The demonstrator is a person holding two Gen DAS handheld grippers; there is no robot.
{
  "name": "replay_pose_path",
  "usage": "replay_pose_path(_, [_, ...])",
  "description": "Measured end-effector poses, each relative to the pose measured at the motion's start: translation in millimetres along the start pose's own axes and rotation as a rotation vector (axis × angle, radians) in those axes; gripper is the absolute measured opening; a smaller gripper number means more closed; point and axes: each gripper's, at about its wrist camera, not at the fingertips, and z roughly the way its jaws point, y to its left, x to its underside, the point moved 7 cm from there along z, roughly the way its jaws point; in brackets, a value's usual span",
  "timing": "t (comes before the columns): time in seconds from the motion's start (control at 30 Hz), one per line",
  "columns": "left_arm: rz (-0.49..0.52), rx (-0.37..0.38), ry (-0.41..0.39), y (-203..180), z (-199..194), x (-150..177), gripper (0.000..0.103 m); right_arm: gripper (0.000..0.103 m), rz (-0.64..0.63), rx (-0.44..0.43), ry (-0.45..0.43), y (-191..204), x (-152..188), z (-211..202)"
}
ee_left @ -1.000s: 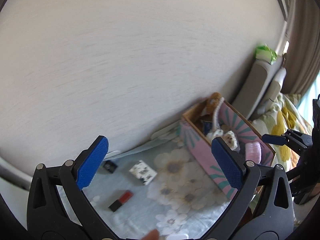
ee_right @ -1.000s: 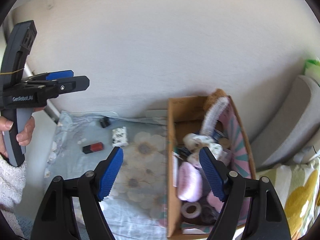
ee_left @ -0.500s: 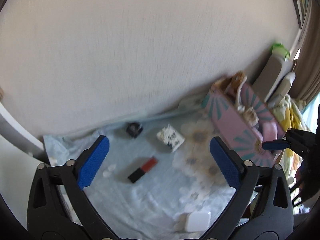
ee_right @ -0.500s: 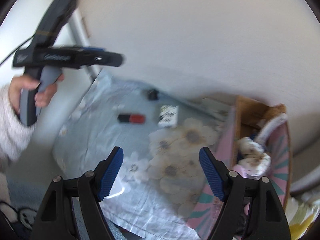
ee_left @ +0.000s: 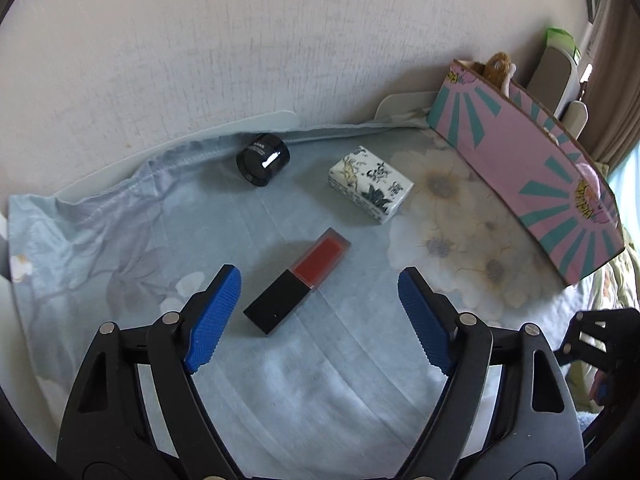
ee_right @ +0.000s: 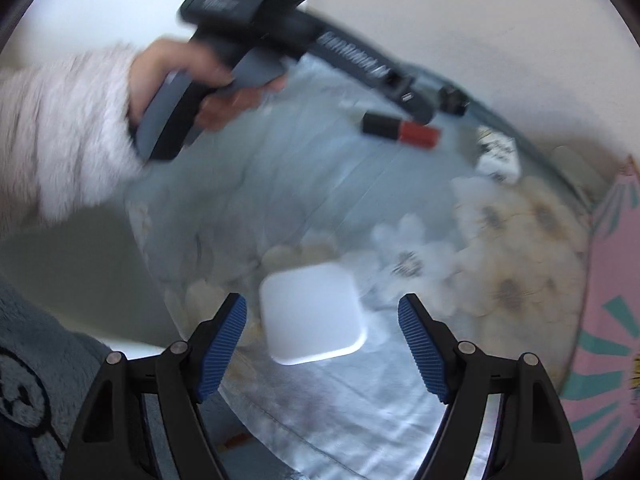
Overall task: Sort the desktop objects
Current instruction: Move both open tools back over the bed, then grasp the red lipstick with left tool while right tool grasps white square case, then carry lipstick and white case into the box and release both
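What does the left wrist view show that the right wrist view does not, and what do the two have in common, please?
Only the left wrist view shows the brown plush toy rising from the pink box.

Only the right wrist view shows the white square case before the open right gripper, and the hand holding the left gripper.

Both show the lipstick, black jar, patterned white box and floral cloth.

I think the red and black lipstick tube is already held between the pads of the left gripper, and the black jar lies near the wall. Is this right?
Not quite. The left wrist view shows the lipstick tube lying free on the cloth, ahead of the left gripper, whose pads do not touch it. The black jar does lie near the wall.
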Motion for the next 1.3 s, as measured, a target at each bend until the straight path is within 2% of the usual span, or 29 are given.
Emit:
replay_pose_path(0.2, [-0.01, 0.018, 0.025, 8, 24, 6, 0.063, 0.074, -0.042, -0.002, 0.016, 2, 8, 23])
replay_pose_path(0.3, [0.022, 0.009, 0.035, 7, 31, 9, 0.054, 0.061, -0.062, 0.017, 0.006, 0, 7, 23])
replay_pose_path(0.37, [0.035, -0.002, 0.045, 8, 34, 11, 0.047, 0.06, -0.076, 0.019, 0.01, 1, 7, 23])
replay_pose_path(0.4, [0.04, -0.01, 0.039, 9, 33, 11, 0.038, 0.06, -0.082, 0.021, 0.011, 1, 6, 23])
replay_pose_path(0.53, [0.037, 0.011, 0.053, 11, 32, 12, 0.022, 0.059, -0.088, 0.038, 0.014, 0, 5, 24])
replay_pose_path(0.73, [0.044, -0.012, 0.074, 11, 30, 11, 0.02, 0.059, -0.062, 0.06, 0.018, -3, -3, 26])
replay_pose_path(0.9, [-0.005, -0.023, 0.076, 12, 18, 7, 0.018, 0.059, -0.009, 0.062, 0.0, -12, -14, 18])
replay_pose_path(1.3, [-0.084, -0.025, 0.005, 4, -38, -31, 0.018, 0.059, 0.191, 0.097, -0.076, -64, -47, -39])
